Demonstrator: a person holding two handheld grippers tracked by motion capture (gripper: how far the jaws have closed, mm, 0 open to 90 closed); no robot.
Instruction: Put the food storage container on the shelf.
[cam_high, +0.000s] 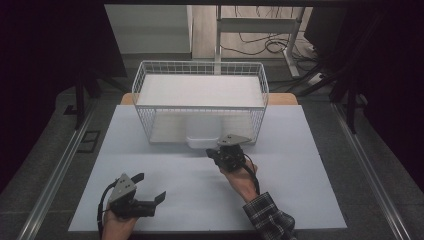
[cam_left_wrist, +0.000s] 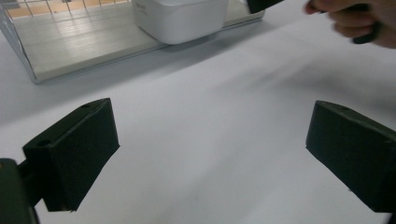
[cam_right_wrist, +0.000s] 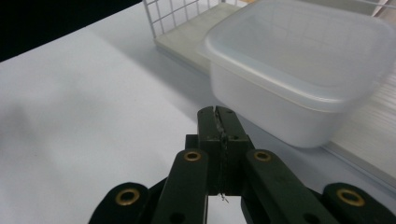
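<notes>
A white plastic container (cam_high: 202, 135) sits at the front of a white wire basket's (cam_high: 200, 67) lower shelf, jutting out over the shelf's front edge. My right gripper (cam_high: 214, 151) lies low on the table just in front of it, jaws shut with nothing between them. In the right gripper view the shut tips (cam_right_wrist: 218, 114) point at the container's (cam_right_wrist: 299, 60) near corner, a short gap away. My left gripper (cam_high: 151, 186) rests near the table's front left, jaws wide open and empty. The left gripper view (cam_left_wrist: 210, 149) shows only bare table between the open jaws.
The basket has an upper white shelf and a pale lower board (cam_left_wrist: 84, 42) and stands at the back of the white table (cam_high: 190, 195). The hand holding the right gripper (cam_left_wrist: 355, 18) is at the top right of the left gripper view. Cables and a desk frame lie beyond the table.
</notes>
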